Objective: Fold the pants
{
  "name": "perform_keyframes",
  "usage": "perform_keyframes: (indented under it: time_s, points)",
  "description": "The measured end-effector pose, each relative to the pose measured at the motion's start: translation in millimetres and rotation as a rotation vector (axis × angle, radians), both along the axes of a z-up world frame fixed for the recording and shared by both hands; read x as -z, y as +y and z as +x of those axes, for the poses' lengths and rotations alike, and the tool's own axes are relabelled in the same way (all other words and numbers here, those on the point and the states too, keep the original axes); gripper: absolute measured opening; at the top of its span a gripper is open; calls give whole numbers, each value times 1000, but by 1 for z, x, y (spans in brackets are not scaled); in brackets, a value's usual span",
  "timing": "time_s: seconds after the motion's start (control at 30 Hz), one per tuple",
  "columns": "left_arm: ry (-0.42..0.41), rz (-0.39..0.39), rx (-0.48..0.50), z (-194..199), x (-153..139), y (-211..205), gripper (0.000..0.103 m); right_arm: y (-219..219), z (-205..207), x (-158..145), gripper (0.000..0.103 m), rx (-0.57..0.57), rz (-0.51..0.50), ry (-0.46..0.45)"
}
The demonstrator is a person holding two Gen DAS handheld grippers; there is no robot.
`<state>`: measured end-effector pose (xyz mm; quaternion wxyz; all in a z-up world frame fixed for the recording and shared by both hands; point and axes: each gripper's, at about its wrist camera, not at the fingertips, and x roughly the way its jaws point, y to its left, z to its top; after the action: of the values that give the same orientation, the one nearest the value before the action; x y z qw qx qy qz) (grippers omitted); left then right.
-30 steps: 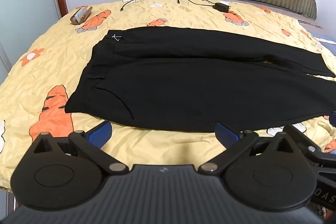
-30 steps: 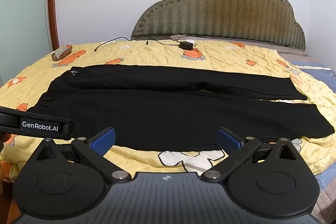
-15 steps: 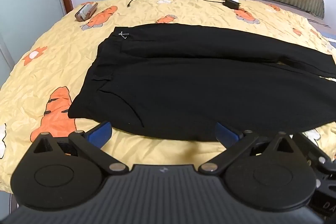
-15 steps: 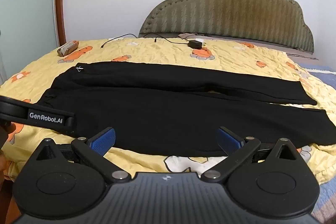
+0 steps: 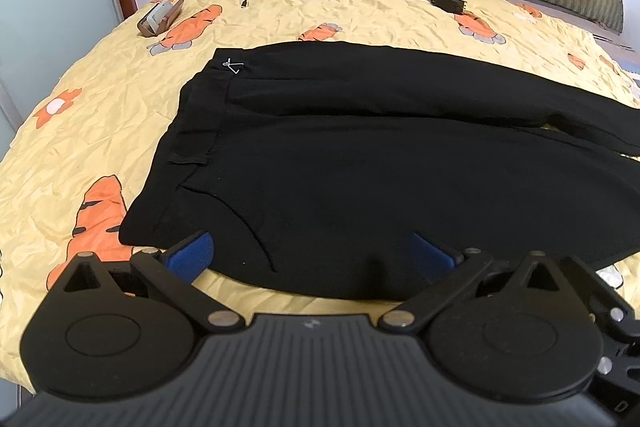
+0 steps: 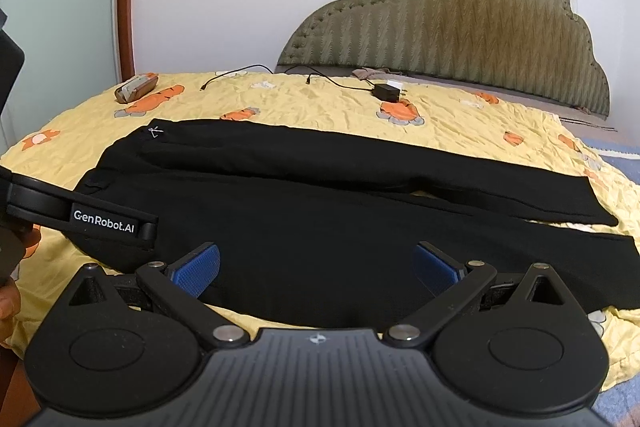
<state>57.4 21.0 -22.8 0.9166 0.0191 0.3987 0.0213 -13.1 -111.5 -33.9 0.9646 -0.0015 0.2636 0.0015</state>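
Observation:
Black pants [image 5: 360, 163] lie flat across the yellow bed, waistband at the left, legs running right; they also show in the right wrist view [image 6: 320, 211]. My left gripper [image 5: 312, 255] is open and empty, its blue pads over the near edge of the pants by the waist. My right gripper [image 6: 316, 265] is open and empty over the near edge of the front leg. The left gripper's body [image 6: 80, 215] shows at the left of the right wrist view.
The yellow carrot-print sheet [image 5: 100, 99] covers the bed. A brown case [image 5: 160, 17] lies at the far left corner. A black charger [image 5: 450, 3] with cables lies near the padded headboard [image 6: 460, 47]. The bed's near edge runs under both grippers.
Both grippers have moved forward and closer to the pants; their pads now overlap the near edge. Both stay open.

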Motion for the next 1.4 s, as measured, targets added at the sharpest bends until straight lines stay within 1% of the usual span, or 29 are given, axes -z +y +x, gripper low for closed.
perform_keyframes:
  time_s: [0.13,0.2,0.3,0.37,0.43,0.47,0.6,0.7,0.8,0.97,1.1,1.4]
  points:
    - [7,0,2,0,0,-2,103,-4,3,4,103,18,11,17]
    - [1,2,4,-1,0,-2,103,-9,2,3,103,34,14,7]
    - [6,3,3,-1,0,-2,103,-22,1,-1,103,83,12,-16]
    - [1,2,4,-2,-1,-2,103,-35,2,-3,103,126,44,-15]
    - [-1,-1,3,-2,-2,-2,103,-36,4,-3,103,87,71,6]
    - [2,-4,4,-2,-2,-2,103,-31,3,-3,103,68,67,2]
    - [1,-1,4,-1,-2,-1,103,-10,1,0,103,18,-8,-10]
    - [0,-3,-4,0,-3,2,103,-3,2,2,103,-4,-18,-3]
    - [4,-10,-13,0,-2,4,103,-4,2,1,103,-11,-2,-1]
    - [2,-5,-9,0,-3,1,103,-4,2,2,103,-17,-3,-4]
    - [7,-12,-13,1,-2,1,103,0,1,5,103,-20,-26,-8]
    - [11,-2,-17,3,-1,0,103,2,1,7,103,-37,-11,-3]
